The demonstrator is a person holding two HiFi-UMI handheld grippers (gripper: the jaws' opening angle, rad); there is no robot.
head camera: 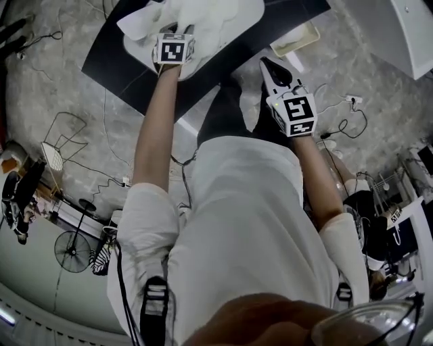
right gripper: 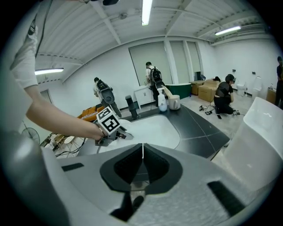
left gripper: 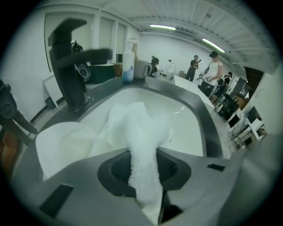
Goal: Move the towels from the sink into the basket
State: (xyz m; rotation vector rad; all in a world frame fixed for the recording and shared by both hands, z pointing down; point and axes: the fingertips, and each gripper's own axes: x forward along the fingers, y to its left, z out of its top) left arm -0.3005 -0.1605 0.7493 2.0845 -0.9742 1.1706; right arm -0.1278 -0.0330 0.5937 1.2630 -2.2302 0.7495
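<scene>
White towels (head camera: 196, 17) lie heaped in the white sink (head camera: 252, 20) set in a black counter. My left gripper (head camera: 177, 32) hangs over the sink, its marker cube facing up. In the left gripper view, my left gripper (left gripper: 143, 174) is shut on a fold of white towel (left gripper: 141, 132), which stretches from the jaws down to the heap in the basin (left gripper: 190, 123). My right gripper (head camera: 268, 65) is off the counter's near right edge. Its jaws (right gripper: 142, 148) are shut with nothing between them. The left gripper (right gripper: 108, 132) also shows in the right gripper view, over the sink.
A black faucet (left gripper: 70, 66) stands at the sink's far left, with a bottle (left gripper: 128, 66) and a mug (left gripper: 141, 68) behind the basin. A cream rectangular container (head camera: 295, 38) sits off the counter's right side. A large white body (right gripper: 261, 132) is at the right. Cables cross the floor.
</scene>
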